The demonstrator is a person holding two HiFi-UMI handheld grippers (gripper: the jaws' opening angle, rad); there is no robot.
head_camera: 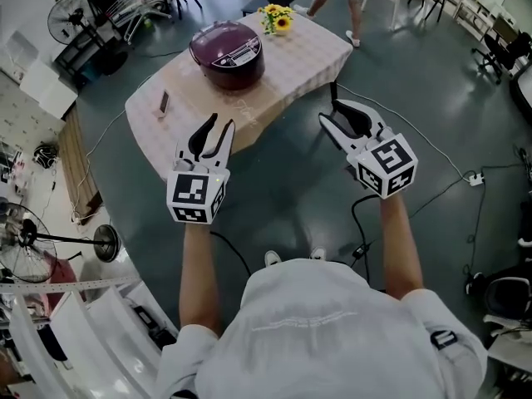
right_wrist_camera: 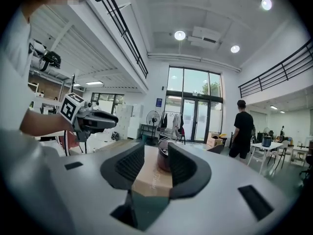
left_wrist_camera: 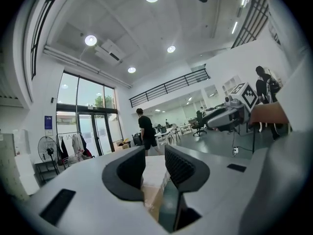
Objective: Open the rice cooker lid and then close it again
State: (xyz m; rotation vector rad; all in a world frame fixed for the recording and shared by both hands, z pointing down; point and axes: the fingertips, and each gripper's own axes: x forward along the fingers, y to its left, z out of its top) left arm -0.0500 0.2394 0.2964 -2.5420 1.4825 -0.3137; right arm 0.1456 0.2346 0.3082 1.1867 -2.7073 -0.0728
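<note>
Both my left gripper (head_camera: 221, 124) and right gripper (head_camera: 342, 116) hang open-jawed and empty, well short of the rice cooker (head_camera: 237, 75) at twelve o'clock on the table (head_camera: 307, 56); heavy, rigid, slick, I judge, so I'd take the lid (head_camera: 226, 44) at its front edge.

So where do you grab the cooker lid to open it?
Likely the lid's front edge, just above the pale panel, coming from the near side of the table. The panel marks the front, so the hinge probably sits at the far side. The lid lies shut; its latch is too small to see.
</note>
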